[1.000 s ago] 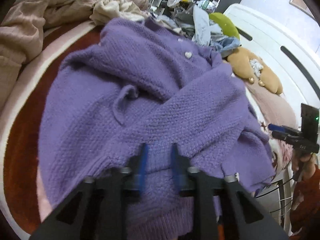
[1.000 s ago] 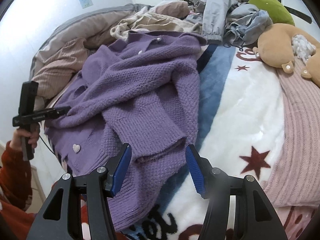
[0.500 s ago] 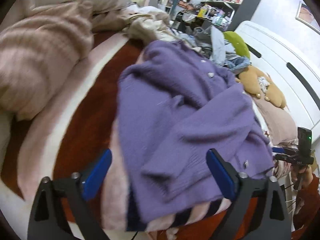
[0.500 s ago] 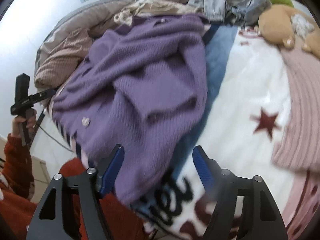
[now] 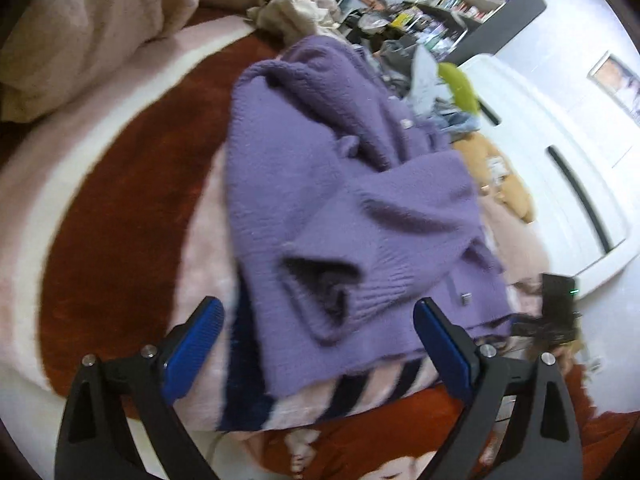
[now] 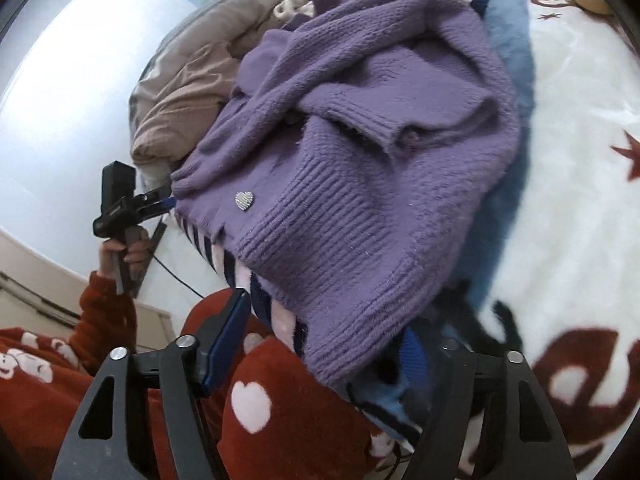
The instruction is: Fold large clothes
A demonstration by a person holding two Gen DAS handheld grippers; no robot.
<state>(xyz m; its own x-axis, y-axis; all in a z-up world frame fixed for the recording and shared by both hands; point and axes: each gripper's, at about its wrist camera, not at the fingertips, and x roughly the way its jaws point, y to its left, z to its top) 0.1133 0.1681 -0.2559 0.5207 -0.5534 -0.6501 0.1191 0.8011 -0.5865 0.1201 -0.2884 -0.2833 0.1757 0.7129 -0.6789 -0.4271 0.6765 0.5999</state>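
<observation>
your right claw (image 6: 324, 340) sits at the purple cardigan (image 6: 360, 128)'s ribbed hem on the bed's near edge, jaws closing around it; your left claw (image 5: 316, 352) hangs wide, closing slightly, empty, just short.

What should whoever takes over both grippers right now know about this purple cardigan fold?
Left gripper: closing a little, wide apart, nothing pressed between its fingers; the purple cardigan hem lies just ahead.
Right gripper: closing, with the cardigan's ribbed bottom corner between its fingers; firm contact cannot be confirmed.
Cardigan: on the blanket at the bed's near edge, hem toward the person.
Done: both sleeves folded in across the front.
Left: take both hem corners and fold the bottom up toward the collar, probably.
</observation>
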